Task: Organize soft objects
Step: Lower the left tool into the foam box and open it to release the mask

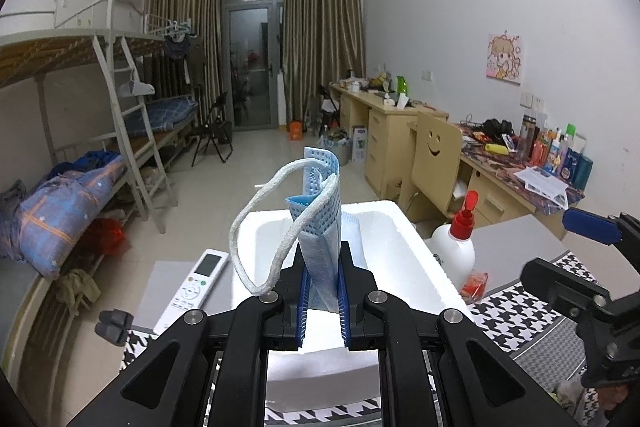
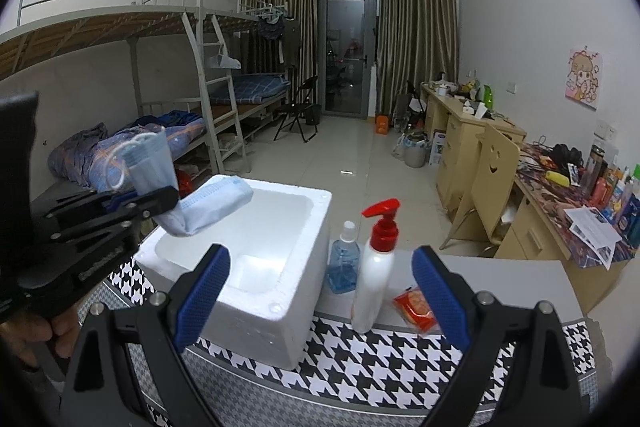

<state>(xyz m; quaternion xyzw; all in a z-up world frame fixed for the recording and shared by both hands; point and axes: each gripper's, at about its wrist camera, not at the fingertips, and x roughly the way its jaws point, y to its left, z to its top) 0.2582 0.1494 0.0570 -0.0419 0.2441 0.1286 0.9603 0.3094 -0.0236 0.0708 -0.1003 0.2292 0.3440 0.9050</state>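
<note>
Blue face mask (image 1: pixel 322 227) is pinched between my left gripper's (image 1: pixel 323 301) fingers, folded and standing upright, ear loop (image 1: pixel 260 227) hanging off to the left side. From the right wrist view I see the same mask (image 2: pixel 152 163) held up above the near-left corner of the white foam box (image 2: pixel 280 255). Fingers pressed tight on the fabric, both blue pads in contact.

A second folded mask (image 2: pixel 216 205) lies draped over the box's left rim, partly hanging into the box, just beside the left gripper tip.

My right gripper (image 2: pixel 320 291) has its fingers spread wide, nothing between them. It hangs near the front of the box, over the houndstooth cloth (image 2: pixel 360 367) on the bench (image 2: pixel 500 279).

Right of the box, on the bench: blue liquid bottle (image 2: pixel 342 263), touching or just beside the box wall, I cannot tell which; white pump bottle with red head (image 2: pixel 376 263); red snack packet (image 2: pixel 416 309).

White remote (image 1: pixel 192 291) lies left of the box in the left wrist view.
</note>
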